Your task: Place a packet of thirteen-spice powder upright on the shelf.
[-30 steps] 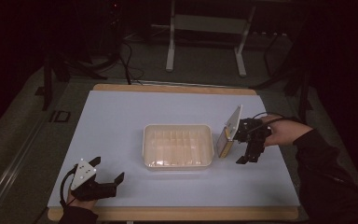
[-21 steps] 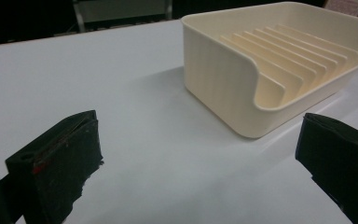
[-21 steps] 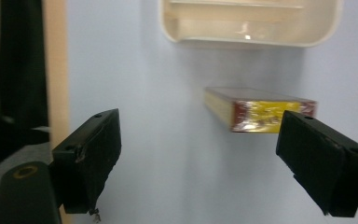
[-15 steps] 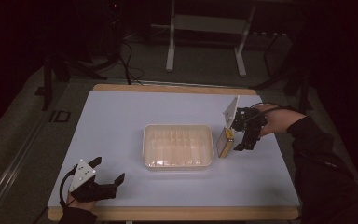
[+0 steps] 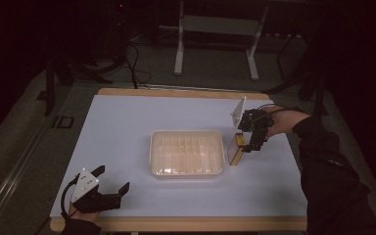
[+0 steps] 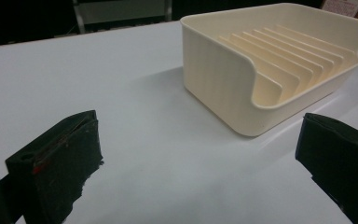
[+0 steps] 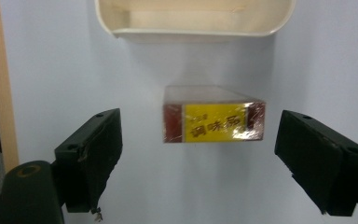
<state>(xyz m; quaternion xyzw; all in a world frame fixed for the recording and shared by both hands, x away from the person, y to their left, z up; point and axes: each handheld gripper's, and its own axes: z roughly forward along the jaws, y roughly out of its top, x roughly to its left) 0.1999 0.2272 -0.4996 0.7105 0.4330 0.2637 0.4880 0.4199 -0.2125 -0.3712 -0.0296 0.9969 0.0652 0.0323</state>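
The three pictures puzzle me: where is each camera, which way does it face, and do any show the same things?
High view: fixed above the table, looking forward and down; both forearms and each hand-held gripper, left and right, show.
Left gripper view: rides the left hand-held gripper, low over the table, facing the cream tray between its own open jaws.
Right gripper view: rides the right hand-held gripper, facing a yellow-labelled box between its open jaws, tray beyond.
Shared: all three show the tray; the high and right gripper views share the box.
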